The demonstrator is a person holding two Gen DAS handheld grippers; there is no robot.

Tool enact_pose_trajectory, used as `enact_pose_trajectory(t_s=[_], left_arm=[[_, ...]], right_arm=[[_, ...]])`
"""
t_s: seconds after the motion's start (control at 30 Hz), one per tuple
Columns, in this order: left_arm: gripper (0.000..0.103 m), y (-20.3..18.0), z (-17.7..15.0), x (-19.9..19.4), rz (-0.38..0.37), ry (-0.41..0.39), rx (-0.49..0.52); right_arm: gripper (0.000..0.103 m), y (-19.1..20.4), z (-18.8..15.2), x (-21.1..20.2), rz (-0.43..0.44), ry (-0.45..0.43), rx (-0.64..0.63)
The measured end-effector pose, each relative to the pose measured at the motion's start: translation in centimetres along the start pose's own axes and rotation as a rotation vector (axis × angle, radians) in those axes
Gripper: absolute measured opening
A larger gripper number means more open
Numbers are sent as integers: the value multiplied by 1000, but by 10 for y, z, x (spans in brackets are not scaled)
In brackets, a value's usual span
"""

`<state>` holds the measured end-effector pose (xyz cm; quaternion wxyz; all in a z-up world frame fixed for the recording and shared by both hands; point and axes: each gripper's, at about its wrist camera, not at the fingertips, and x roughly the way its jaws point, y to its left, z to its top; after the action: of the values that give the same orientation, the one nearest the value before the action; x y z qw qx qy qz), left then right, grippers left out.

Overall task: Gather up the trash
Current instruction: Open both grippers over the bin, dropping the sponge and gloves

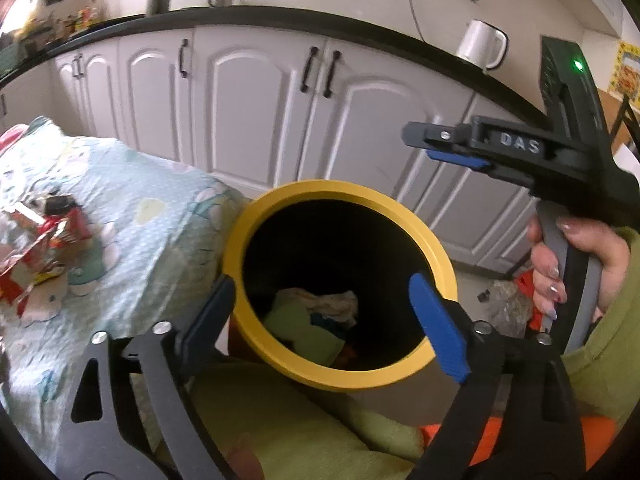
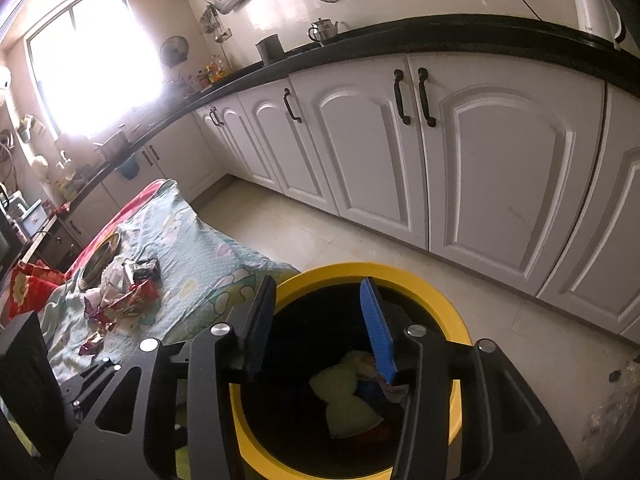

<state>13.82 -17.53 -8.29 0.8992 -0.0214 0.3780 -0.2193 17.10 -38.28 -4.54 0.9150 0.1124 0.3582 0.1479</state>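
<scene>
From nine o'clock we see crumpled red wrappers [image 1: 38, 236] heaped on the cloth-covered table [image 1: 152, 240], our wide-open, empty left gripper [image 1: 320, 312] over the yellow-rimmed bin [image 1: 256, 344] at six, and "DAS" on our empty, part-open right gripper [image 2: 320, 324].

Bin [image 2: 440, 284]: yellow rim, black interior. Contents of bin: pale green crumpled piece [image 2: 344, 404] beside a blue scrap [image 2: 370, 394]. Left tool [image 1: 324, 320]: black frame, blue pads, silver bolts. Right tool [image 2: 320, 344]: black frame, one blue ribbed pad [image 2: 378, 340], one pad showing black. Bench cloth [image 2: 200, 256]: light blue with white and green cartoon print over a red-pink edge. Wrapper pile [image 2: 124, 292]: red, silver and white foil. Cabinet doors [image 2: 500, 168]: white with black handles. Countertop [image 2: 440, 40]: black. Kettle [image 1: 480, 46]: white. Sleeve [image 1: 616, 344]: olive green
</scene>
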Motion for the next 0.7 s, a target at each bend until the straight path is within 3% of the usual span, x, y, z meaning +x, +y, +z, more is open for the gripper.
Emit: enact_pose_trajectory(t_s=[0.23,0.7], left_arm=[[92,13,2,-21,56,-54,-26],[92,49,3,-65,178,-160,-97]], right_arm=[[64,17,2,-9,-17,-43,-40],[75,63,3,-24,25,-100,-119]])
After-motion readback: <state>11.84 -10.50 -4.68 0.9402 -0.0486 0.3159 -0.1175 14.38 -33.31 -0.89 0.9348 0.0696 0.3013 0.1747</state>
